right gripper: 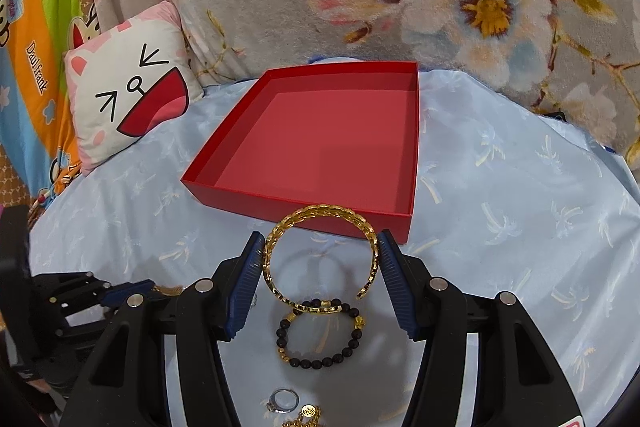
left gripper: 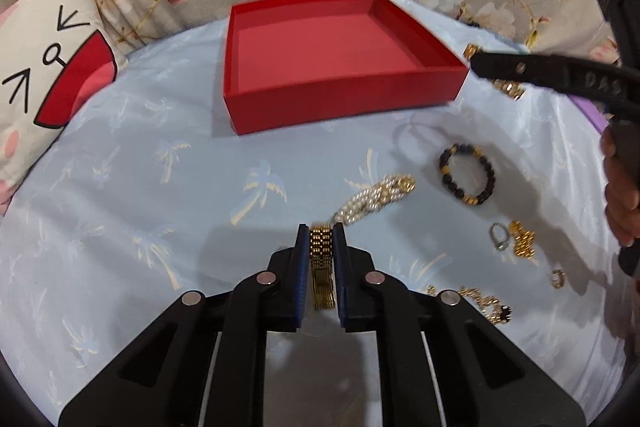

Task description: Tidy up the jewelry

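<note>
Far left, a cartoon-face pillow (left gripper: 48,75) leans at the edge of the pale blue sheet (left gripper: 140,211). Your left hand-held gripper (left gripper: 321,233) is clamped on a gold watch (left gripper: 322,267), which runs lengthwise between the blue pads, low over the sheet. Beyond it sits the open red box (left gripper: 344,95). To the right lie a pearl bracelet (left gripper: 376,197), a black bead bracelet (left gripper: 467,174), a silver ring (left gripper: 499,235) and small gold pieces. Your right hand-held gripper (right gripper: 322,239) grips a gold cuff bangle (right gripper: 320,255) across its width, just in front of the box's near wall.
</note>
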Demonstrator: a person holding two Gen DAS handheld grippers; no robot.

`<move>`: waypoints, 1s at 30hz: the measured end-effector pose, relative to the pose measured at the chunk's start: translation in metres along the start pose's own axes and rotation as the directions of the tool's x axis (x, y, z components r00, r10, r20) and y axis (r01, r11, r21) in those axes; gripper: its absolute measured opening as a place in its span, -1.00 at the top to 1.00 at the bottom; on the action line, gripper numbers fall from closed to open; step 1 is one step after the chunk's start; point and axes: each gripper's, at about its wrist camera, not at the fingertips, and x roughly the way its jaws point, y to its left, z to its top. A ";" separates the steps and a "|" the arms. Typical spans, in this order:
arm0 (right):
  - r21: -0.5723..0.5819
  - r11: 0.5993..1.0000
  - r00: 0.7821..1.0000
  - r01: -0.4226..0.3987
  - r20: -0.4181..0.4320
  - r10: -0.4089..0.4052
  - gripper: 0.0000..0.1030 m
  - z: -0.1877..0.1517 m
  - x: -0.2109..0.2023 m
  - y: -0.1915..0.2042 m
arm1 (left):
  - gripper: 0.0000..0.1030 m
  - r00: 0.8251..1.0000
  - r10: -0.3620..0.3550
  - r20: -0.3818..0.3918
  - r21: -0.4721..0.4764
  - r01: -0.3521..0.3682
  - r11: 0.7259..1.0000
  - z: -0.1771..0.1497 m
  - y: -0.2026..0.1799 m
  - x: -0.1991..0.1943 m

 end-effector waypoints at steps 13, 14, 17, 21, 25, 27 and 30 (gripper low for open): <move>0.000 1.000 0.999 -0.004 0.054 0.004 -0.09 0.073 0.016 -0.002 | 0.79 0.984 0.017 0.176 0.025 -0.022 0.999 0.107 0.008 -0.040; -0.002 1.000 0.999 0.006 0.052 -0.006 -0.09 0.081 0.023 -0.003 | 0.79 0.982 0.017 0.188 0.024 -0.022 0.999 0.122 0.009 -0.037; 0.009 1.000 0.999 0.024 0.039 -0.025 -0.09 0.105 0.046 -0.010 | 0.79 0.979 0.027 0.203 0.023 -0.032 0.999 0.153 0.011 -0.023; 0.023 0.999 0.999 0.043 0.010 -0.044 -0.10 0.129 0.083 -0.019 | 0.79 0.978 0.057 0.201 0.016 -0.062 0.998 0.191 0.016 0.017; 0.044 0.997 0.997 0.058 -0.049 -0.055 -0.10 0.146 0.121 -0.026 | 0.79 0.980 0.094 0.176 -0.030 -0.090 0.996 0.216 0.028 0.059; 0.043 0.997 0.995 0.065 -0.076 -0.062 -0.10 0.150 0.134 -0.028 | 0.79 0.981 0.103 0.162 -0.045 -0.097 0.994 0.225 0.033 0.078; 0.035 0.996 0.991 0.087 -0.109 -0.083 -0.10 0.154 0.152 -0.029 | 0.79 0.984 0.122 0.133 -0.070 -0.113 0.991 0.235 0.042 0.102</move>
